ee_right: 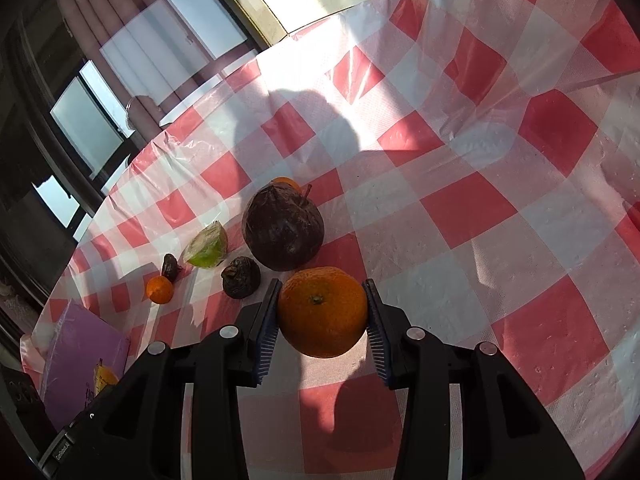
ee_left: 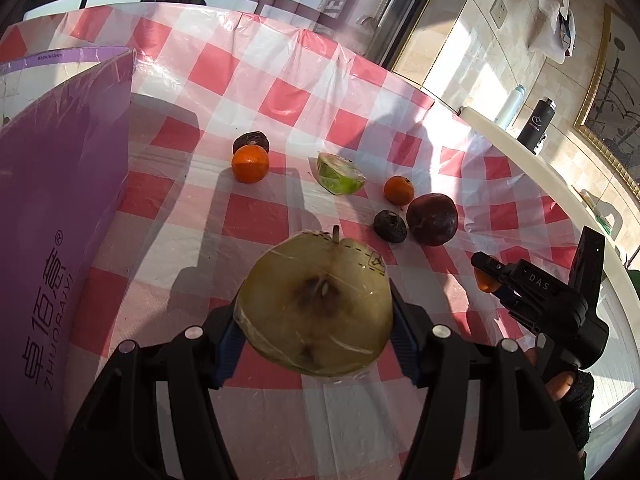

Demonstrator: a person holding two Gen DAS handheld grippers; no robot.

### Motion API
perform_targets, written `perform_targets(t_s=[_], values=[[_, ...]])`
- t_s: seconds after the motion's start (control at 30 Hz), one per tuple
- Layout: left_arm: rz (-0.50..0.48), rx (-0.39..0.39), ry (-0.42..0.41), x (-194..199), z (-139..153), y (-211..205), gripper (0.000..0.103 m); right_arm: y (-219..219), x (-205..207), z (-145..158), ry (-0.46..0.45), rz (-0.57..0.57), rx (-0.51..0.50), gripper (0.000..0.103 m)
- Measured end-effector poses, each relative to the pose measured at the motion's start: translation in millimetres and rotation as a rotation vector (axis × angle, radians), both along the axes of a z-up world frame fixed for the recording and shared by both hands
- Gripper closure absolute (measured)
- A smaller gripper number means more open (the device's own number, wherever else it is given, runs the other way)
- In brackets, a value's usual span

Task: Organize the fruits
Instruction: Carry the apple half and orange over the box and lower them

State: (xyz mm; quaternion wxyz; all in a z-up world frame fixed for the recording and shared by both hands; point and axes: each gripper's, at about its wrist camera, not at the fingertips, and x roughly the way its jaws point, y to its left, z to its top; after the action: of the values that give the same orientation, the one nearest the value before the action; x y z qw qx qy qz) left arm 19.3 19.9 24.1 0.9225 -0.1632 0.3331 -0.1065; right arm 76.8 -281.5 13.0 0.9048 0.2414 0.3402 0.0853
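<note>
My left gripper (ee_left: 314, 316) is shut on a halved apple (ee_left: 316, 304) wrapped in film, cut face up, held above the checked tablecloth (ee_left: 280, 92). My right gripper (ee_right: 322, 312) is shut on an orange (ee_right: 323, 312); it also shows at the right of the left wrist view (ee_left: 486, 276). On the cloth lie an orange (ee_left: 250, 164) beside a dark fruit (ee_left: 251, 142), a green wrapped wedge (ee_left: 340, 174), a small orange (ee_left: 399, 190), a small dark wrinkled fruit (ee_left: 390, 226) and a large dark red fruit (ee_left: 432, 219). The large dark fruit (ee_right: 283, 232) lies just beyond my right gripper.
A purple box (ee_left: 60, 208) stands at the left of the table, also seen in the right wrist view (ee_right: 82, 364). A white ledge (ee_left: 532, 156) with a black bottle (ee_left: 538, 126) and a white bottle (ee_left: 510, 106) runs behind the table's right edge.
</note>
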Motion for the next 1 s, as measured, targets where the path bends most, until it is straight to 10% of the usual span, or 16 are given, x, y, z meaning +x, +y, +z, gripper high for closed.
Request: perform_targets(t_s=[0.5, 1.0], values=[[-0.003, 0.054, 0.006, -43, 0, 0, 0.041, 57, -64, 0, 0.053, 0.117, -0.027, 0.062], [0.063, 0.097, -0.305, -178, 66, 24, 0.041, 140, -148, 38, -0.125, 0.337, -0.035, 0.062]])
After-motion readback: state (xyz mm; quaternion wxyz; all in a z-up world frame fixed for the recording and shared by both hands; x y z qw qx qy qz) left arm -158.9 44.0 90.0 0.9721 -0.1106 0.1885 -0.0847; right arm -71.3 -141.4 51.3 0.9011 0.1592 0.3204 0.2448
